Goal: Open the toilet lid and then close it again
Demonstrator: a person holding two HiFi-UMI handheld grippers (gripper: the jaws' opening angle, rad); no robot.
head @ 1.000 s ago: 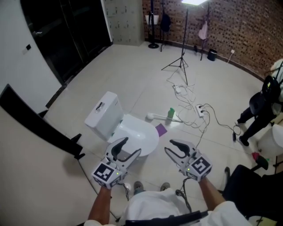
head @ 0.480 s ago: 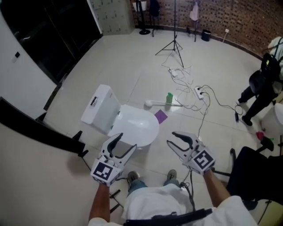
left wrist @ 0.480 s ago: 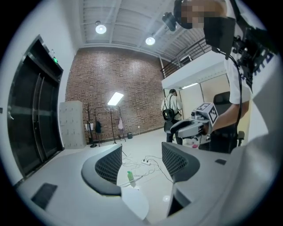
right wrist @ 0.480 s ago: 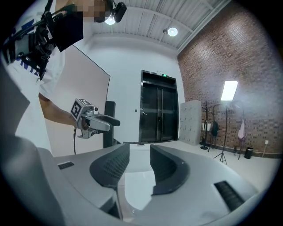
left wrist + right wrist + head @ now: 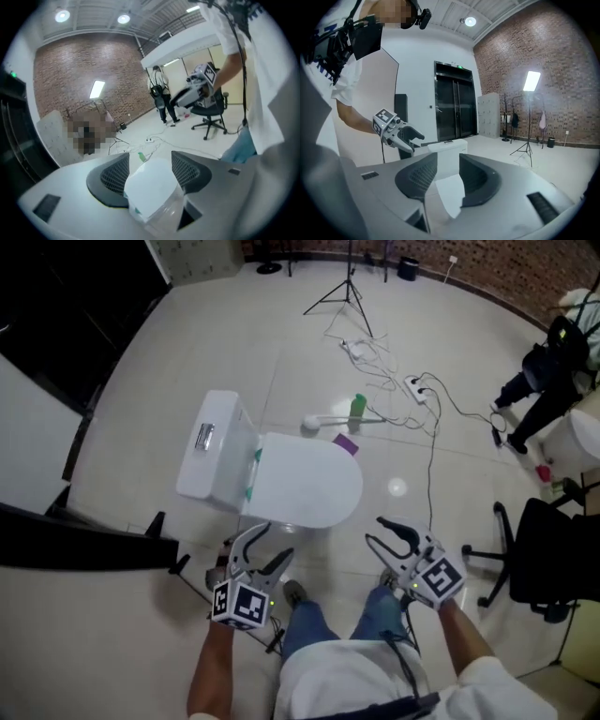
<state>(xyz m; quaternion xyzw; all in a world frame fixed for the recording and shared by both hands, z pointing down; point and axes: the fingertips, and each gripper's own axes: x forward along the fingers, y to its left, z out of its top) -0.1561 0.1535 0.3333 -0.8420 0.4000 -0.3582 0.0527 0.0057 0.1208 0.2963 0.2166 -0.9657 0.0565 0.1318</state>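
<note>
Toilet, one, lid down; left gripper and right gripper nearby, fingers of both apart.

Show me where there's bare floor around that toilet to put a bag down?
Bare tile lies between the tank and the dark doorway, and between the toilet lid and the office chair, crossed by one thin cable. Beyond the lid it is crowded: green bottle, purple scrap, power strip.

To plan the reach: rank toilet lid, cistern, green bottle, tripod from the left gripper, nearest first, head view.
1. Toilet lid, just ahead of left gripper.
2. Cistern, left of lid.
3. Green bottle, floor beyond.
4. Tripod, far back.
</note>
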